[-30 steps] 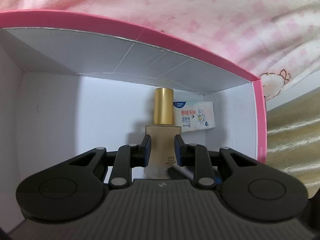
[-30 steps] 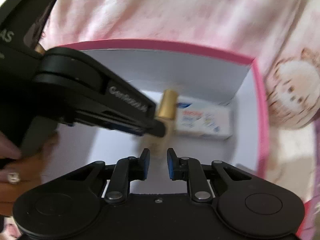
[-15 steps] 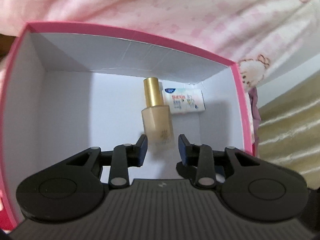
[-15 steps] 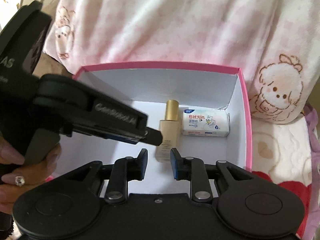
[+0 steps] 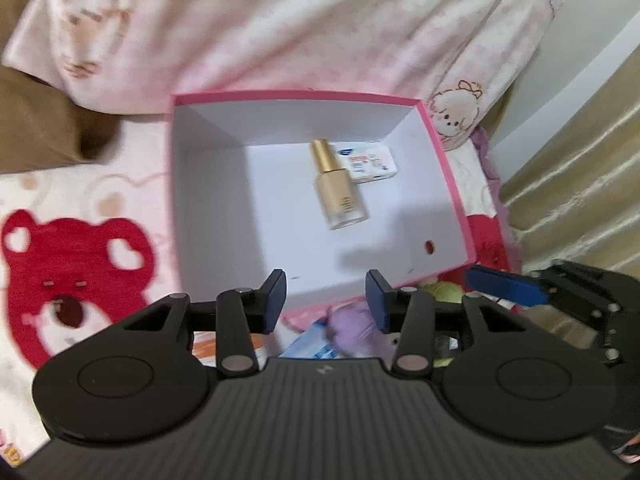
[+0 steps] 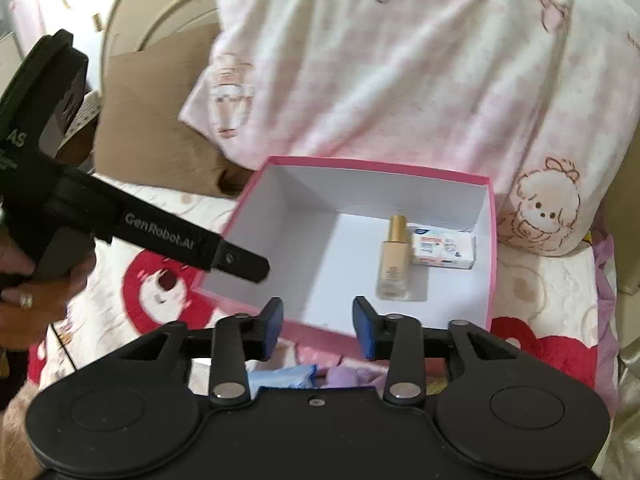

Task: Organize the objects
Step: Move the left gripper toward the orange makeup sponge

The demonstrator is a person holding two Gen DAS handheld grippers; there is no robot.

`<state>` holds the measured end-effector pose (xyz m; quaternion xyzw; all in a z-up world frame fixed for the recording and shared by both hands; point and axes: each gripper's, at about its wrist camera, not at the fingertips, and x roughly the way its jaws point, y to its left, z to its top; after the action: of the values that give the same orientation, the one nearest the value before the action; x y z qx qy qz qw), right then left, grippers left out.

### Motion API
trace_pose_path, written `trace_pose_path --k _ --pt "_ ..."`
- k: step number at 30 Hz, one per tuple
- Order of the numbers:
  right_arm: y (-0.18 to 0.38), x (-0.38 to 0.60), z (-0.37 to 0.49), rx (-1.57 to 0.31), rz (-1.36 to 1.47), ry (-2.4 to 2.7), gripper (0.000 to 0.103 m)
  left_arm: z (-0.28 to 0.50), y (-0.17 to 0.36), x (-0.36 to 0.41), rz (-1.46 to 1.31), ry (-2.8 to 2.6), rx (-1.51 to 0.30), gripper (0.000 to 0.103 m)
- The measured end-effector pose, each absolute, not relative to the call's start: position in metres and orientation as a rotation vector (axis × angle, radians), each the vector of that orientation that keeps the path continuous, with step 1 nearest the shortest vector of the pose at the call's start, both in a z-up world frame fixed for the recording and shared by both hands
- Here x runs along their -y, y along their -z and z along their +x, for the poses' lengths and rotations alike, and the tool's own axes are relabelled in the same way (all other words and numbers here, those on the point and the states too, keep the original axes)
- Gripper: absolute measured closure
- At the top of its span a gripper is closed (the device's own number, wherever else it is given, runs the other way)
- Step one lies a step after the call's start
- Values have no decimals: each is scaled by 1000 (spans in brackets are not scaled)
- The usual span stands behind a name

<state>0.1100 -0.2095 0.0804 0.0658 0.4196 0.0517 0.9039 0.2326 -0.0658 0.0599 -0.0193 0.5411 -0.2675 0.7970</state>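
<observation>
- Left wrist view: a second ago the left gripper (image 5: 326,294) was pinching the foundation bottle (image 5: 339,192) down inside the pink box (image 5: 296,97). Now its jaws are spread wide with nothing between them, and it's pulled back above the near rim.
- So the drop-off is done, I'd say. The bottle lies on its side on the white floor of the box, gold cap pointing at the far wall, well clear of both grippers.
- Contents of the box: just two things. The bottle, and a small white carton (image 5: 372,164) with printed lettering tucked into the far right corner. The bottle's cap end sits just beside it, maybe touching; can't quite tell. The whole left half of the floor is bare.
- Right wrist view shows the same layout: bottle (image 6: 394,260) next to the carton (image 6: 444,249), box (image 6: 494,248) sitting on the bear-print blanket (image 6: 132,292).
- The right gripper (image 6: 318,328) is also gaping and empty, hanging over the near edge of the box.
- Below the fingers there's a blurry pile of stuff in front of the box, including something purple (image 5: 352,320) and a blue-white packet (image 6: 280,376). My guess is those go in next, so the task is still early on.
</observation>
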Motion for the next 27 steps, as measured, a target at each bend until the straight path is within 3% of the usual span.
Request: trace_pose_path --k 13,27 --pt "-119 158 59 -952 61 -258 48 163 -101 13 -11 581 -1079 57" --pt "-86 113 39 -1060 80 -335 43 125 -68 -18 -54 623 -1150 57"
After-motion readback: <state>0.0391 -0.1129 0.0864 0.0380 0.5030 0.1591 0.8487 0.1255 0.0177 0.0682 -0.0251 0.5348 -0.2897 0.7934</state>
